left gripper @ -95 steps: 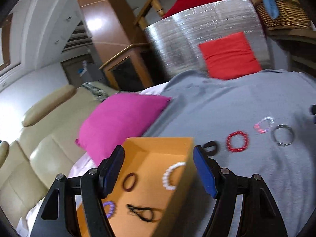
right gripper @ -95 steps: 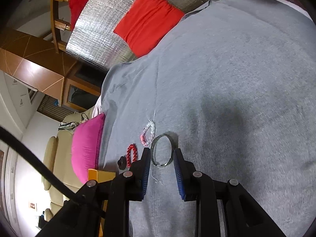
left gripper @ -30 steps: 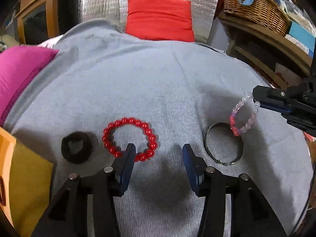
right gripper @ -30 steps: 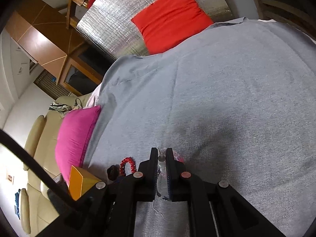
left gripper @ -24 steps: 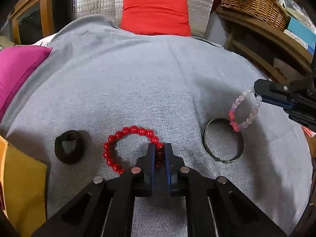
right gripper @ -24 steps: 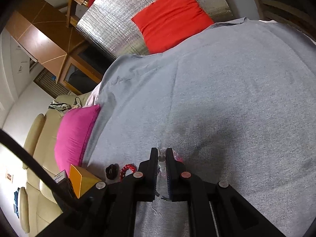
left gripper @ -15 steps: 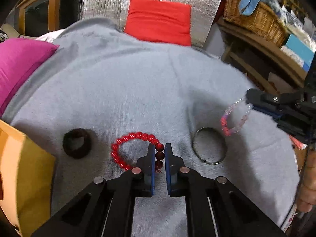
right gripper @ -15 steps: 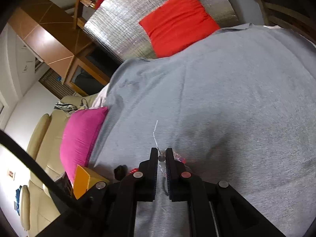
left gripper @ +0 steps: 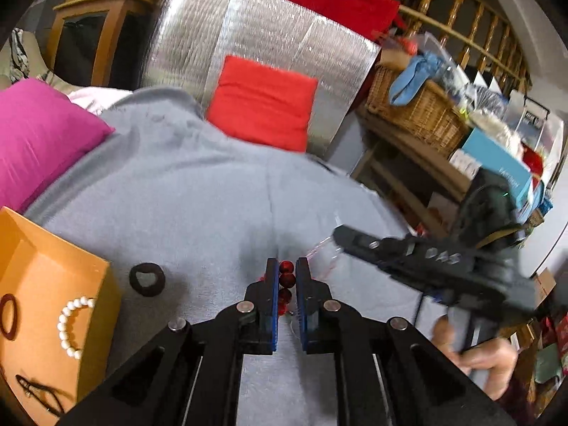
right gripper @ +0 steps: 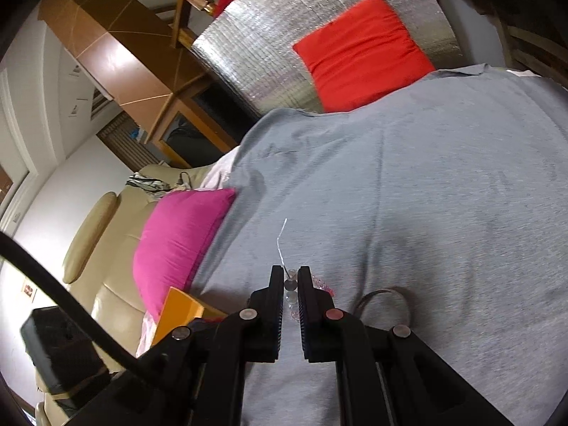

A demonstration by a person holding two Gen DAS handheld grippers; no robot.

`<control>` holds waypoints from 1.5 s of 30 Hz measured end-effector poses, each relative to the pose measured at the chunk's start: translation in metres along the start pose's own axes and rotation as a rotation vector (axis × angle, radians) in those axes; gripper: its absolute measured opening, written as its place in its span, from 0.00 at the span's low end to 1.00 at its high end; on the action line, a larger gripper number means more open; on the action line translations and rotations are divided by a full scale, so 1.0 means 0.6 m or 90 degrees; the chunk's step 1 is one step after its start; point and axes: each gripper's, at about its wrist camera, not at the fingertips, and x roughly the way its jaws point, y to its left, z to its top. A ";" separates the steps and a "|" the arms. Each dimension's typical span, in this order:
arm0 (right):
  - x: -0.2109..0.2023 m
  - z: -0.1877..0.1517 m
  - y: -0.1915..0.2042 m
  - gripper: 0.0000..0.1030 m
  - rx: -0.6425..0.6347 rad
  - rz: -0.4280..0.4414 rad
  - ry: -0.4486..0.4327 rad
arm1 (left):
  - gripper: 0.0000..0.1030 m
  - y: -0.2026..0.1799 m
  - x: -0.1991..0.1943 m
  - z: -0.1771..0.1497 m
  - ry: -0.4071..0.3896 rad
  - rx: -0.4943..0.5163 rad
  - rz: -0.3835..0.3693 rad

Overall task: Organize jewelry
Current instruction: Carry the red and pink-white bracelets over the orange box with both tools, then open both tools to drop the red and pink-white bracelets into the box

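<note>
My left gripper (left gripper: 287, 272) is shut on the red bead bracelet (left gripper: 286, 278) and holds it above the grey cloth (left gripper: 198, 206). My right gripper (right gripper: 291, 278) is shut on the pink and clear bead bracelet (right gripper: 321, 285), also lifted; it shows in the left wrist view (left gripper: 358, 239) at the right. The orange box (left gripper: 46, 305) at the left holds a white bead bracelet (left gripper: 69, 323), a dark ring (left gripper: 7, 316) and a dark clip. A black hair tie (left gripper: 146, 279) lies on the cloth beside the box. A metal bangle (right gripper: 385, 300) lies on the cloth by my right gripper.
A magenta pillow (left gripper: 39, 135) lies at the left and a red cushion (left gripper: 262, 106) leans on a silver panel at the back. Shelves with a wicker basket (left gripper: 415, 113) stand at the right. A beige sofa (right gripper: 103, 259) is beyond the box.
My left gripper closed on the red bracelet and lifted it off the cloth. My right gripper, holding the pink bracelet, has risen and moved toward the left gripper.
</note>
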 end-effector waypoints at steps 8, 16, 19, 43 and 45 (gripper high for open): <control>-0.009 -0.033 0.079 0.09 -0.038 0.044 -0.009 | 0.09 0.032 -0.147 0.002 -0.081 -0.039 0.024; 0.004 -0.104 0.220 0.09 -0.105 0.138 0.017 | 0.09 0.109 -0.285 -0.031 -0.103 -0.052 0.138; 0.020 -0.141 0.266 0.09 -0.121 0.177 0.046 | 0.09 0.150 -0.328 -0.047 -0.102 -0.069 0.184; 0.187 -0.256 0.340 0.09 -0.173 0.175 0.231 | 0.09 0.272 -0.285 -0.173 0.052 -0.122 0.279; 0.204 -0.241 0.336 0.09 -0.168 0.164 0.229 | 0.09 0.273 -0.276 -0.168 0.057 -0.120 0.281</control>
